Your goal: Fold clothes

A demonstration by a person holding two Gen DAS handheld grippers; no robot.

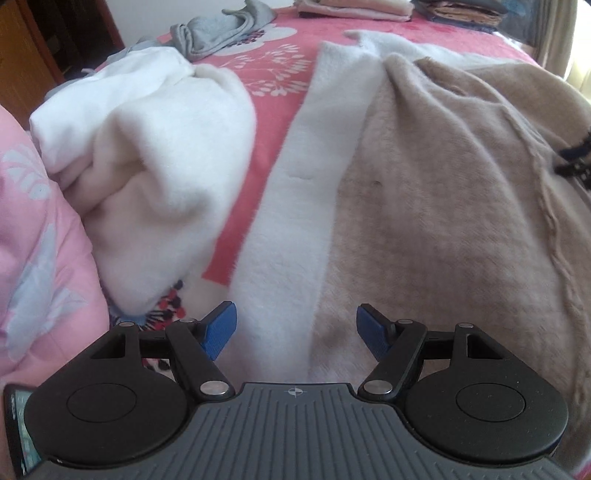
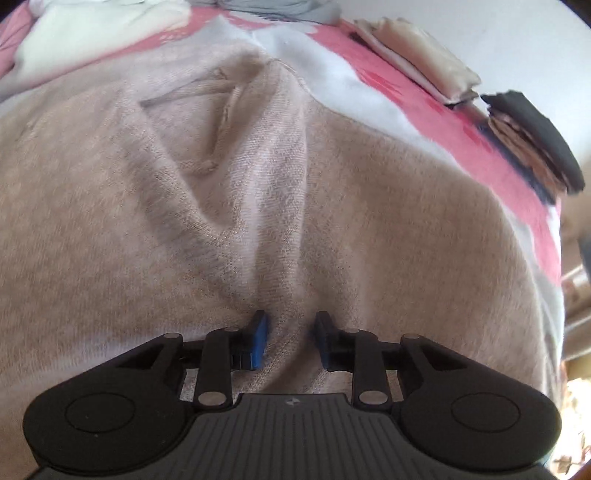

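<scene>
**Right gripper pinching beige garment on bed, left spread and empty**

Pink floral bedspread (image 1: 280,92) covers the bed, largest thing in view. On it a beige fleece garment (image 1: 443,206) with a white fleece edge (image 1: 288,236) lies spread, wrinkled toward the top. White fleece garment (image 1: 147,155) bunched up just left of it, bare bedspread between them. Pink quilt (image 1: 40,258) at far left. Grey clothes (image 1: 225,29) crumpled at the far side, folded cream stack (image 2: 417,62) and dark folded stack (image 2: 532,140) near the far edge. Left gripper (image 1: 297,332) hovers over the white edge, blue pads (image 1: 219,334) wide apart, nothing between. Right gripper (image 2: 291,339) has a raised ridge of the beige garment between its pads (image 2: 260,341), fingers drawn in around the fold
</scene>
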